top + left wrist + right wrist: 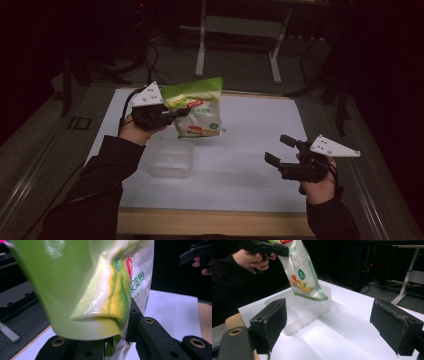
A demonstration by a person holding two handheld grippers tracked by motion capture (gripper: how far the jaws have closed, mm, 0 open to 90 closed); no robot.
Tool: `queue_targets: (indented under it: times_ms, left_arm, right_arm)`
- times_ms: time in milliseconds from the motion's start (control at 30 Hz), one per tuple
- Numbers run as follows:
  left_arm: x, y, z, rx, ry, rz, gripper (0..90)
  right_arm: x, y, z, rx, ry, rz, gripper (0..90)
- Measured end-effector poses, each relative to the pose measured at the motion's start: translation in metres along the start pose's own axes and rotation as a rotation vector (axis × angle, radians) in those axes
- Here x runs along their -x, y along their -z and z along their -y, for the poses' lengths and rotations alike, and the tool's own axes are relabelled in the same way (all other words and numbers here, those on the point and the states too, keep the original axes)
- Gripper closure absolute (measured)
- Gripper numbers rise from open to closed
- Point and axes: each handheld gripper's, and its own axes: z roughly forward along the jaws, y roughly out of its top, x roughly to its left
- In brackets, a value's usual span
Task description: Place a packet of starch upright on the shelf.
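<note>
So, biggest first: the worktop (260,165), a white sheet over a wood-edged board, mostly bare, w/ dark floor and a desk frame (240,30) well behind it.

Next, the clear plastic tub (170,159). It sits on the worktop's left side, open top up, looks empty. Seems placed there as the target, since the bag hangs just above its far edge.

Then the bag (196,107), a green and white food pouch w/ printed label, some kind of starch by the lettering. It's off the worktop, in the air, hanging down from its upper left part, bottom corner tipped toward the tub in the right tool's view. Held high by the top prob so its weight keeps it straight and the bottom goes into the tub first.

Left tool (172,114): jaws closed on the bag near its top edge; in its own view the green film is pinched and creased between them. Grip at the edge leaves the body free to drop in.

Right tool (280,150): jaws spread wide, nothing between them, held above the worktop's right side, well apart from bag and tub. Prob just waiting out of the way, or ready to steady the tub. Can't tell which.
</note>
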Motion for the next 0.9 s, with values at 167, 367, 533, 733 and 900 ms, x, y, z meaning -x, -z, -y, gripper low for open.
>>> queue_targets:
  times_ms: [167, 367, 533, 733, 900]
  left_arm:
    - [-0.016, 0.006, 0.013, -0.018, 0.008, 0.007, 81.8]
    - [-0.036, 0.011, 0.024, -0.063, -0.005, 0.021, 81.8]
    - [-0.054, 0.01, 0.032, -0.09, -0.008, 0.047, 81.8]
    - [-0.07, 0.004, 0.044, -0.11, -0.025, 0.062, 81.8]
    - [-0.078, 0.0, 0.057, -0.133, -0.002, 0.08, 81.8]
  right_arm:
    - [0.003, -0.001, 0.007, -0.02, -0.036, -0.027, 14.3]
    - [0.004, -0.004, 0.012, -0.035, -0.053, -0.026, 14.5]
    - [0.005, -0.005, 0.015, -0.042, -0.064, -0.031, 14.5]
    - [0.007, -0.007, 0.018, -0.054, -0.079, -0.043, 14.6]
    - [0.01, -0.006, 0.021, -0.056, -0.102, -0.047, 14.8]
